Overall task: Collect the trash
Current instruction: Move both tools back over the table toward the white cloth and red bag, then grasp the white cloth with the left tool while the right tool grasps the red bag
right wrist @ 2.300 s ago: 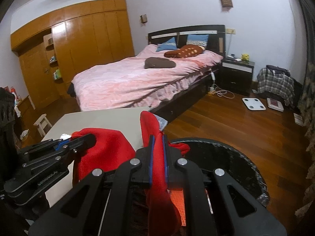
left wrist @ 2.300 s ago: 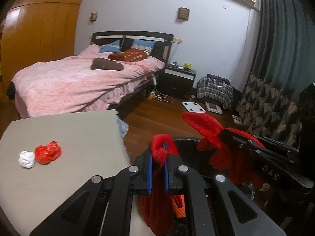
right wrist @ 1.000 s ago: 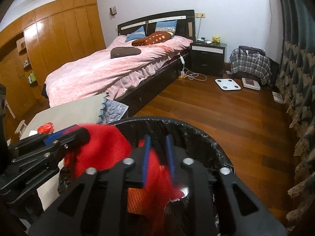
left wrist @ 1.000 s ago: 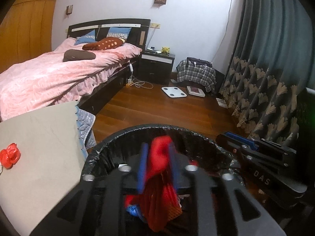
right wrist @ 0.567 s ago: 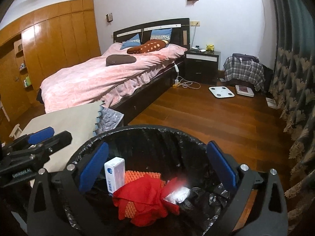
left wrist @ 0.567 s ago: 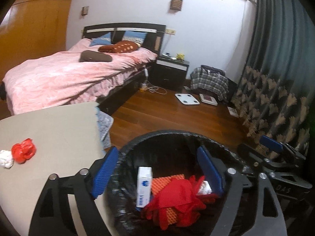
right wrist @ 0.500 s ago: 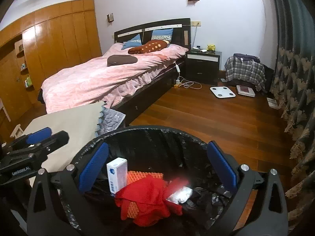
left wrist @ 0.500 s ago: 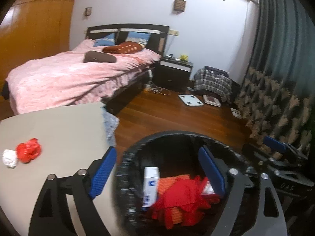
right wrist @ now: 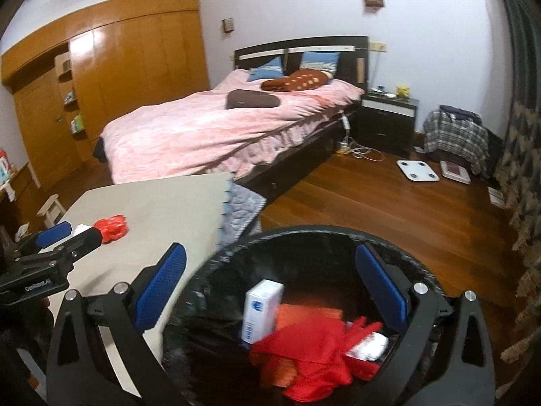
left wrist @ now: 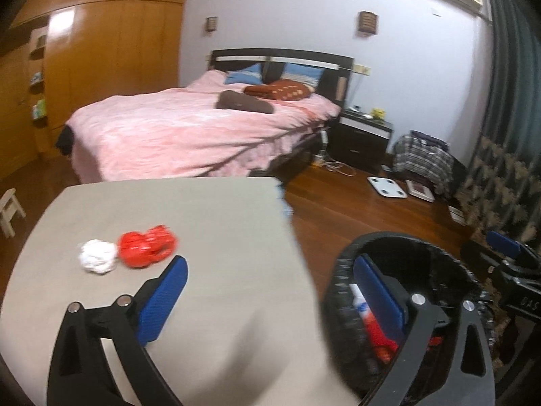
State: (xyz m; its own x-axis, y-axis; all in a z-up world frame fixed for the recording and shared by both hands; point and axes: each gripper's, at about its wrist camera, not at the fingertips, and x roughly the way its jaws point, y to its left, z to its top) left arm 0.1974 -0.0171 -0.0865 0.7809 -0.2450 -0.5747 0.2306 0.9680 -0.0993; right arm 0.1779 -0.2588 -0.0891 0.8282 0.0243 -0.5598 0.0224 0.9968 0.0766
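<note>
Two sets of fingers, both spread wide and empty; my left fingers (left wrist: 267, 294) have just been opening, with nothing between them. My right fingers (right wrist: 270, 287) hang above the bin (right wrist: 338, 237), which holds the red cloth (right wrist: 311, 362) and a white box (right wrist: 262, 311). Red wrapper (left wrist: 147, 245) and white paper ball (left wrist: 97, 256) lie touching on the tabletop (left wrist: 203, 223).

One trash bin (right wrist: 304, 237), one red wad (left wrist: 147, 248), one white wad (left wrist: 97, 256).
</note>
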